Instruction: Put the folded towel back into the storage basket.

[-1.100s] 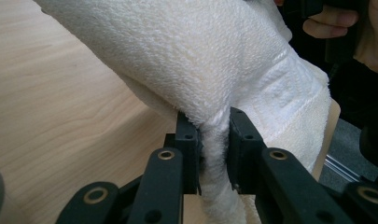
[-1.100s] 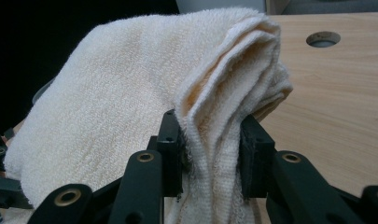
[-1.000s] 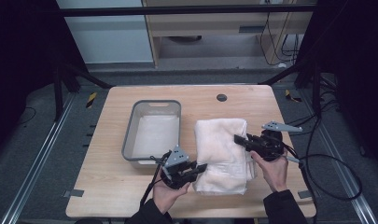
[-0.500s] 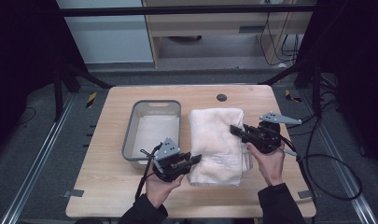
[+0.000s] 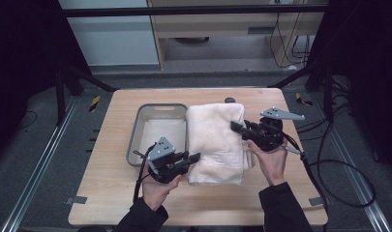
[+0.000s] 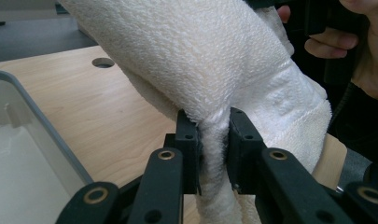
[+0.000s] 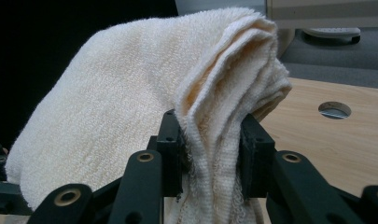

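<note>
Two grippers [image 5: 191, 158] [image 5: 237, 126] (closed) pinch towel [image 5: 218, 140].

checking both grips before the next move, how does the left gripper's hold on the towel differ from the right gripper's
The left gripper pinches the towel at its near left edge, beside the grey bin; the right gripper takes the right edge, farther up the table. The left gripper's jaws squeeze a narrow fold, while the right gripper's jaws stand wider around several stacked layers. Both are shut on the towel, each held in one hand.
</note>
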Action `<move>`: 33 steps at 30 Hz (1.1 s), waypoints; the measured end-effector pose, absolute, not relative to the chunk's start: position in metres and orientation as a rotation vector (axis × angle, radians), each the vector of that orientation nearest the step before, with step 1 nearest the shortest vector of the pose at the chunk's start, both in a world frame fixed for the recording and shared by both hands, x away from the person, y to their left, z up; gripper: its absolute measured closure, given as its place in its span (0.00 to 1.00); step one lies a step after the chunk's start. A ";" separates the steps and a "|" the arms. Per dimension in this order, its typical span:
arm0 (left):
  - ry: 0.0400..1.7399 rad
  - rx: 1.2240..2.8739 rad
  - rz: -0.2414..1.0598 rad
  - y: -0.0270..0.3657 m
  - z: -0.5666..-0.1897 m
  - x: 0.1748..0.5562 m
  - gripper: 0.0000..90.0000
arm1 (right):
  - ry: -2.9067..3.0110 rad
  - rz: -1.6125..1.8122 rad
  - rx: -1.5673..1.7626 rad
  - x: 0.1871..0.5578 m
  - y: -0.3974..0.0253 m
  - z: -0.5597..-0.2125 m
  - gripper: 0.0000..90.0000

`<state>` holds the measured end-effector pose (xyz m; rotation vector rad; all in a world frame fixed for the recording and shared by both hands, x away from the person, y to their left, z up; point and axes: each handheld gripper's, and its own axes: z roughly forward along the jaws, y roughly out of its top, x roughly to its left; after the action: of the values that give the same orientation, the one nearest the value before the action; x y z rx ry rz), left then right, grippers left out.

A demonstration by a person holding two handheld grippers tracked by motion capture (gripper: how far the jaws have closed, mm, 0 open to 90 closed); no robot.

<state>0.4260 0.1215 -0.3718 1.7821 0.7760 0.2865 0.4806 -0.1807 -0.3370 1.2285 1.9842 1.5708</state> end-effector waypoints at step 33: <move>0.866 1.687 0.342 0.176 -0.353 0.442 0.84 | 2.010 1.574 1.172 0.511 -0.120 -0.307 0.74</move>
<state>0.4416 0.1763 -0.3526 1.6869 0.8655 0.3422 0.5107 -0.1195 -0.3070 1.1717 2.0097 1.5741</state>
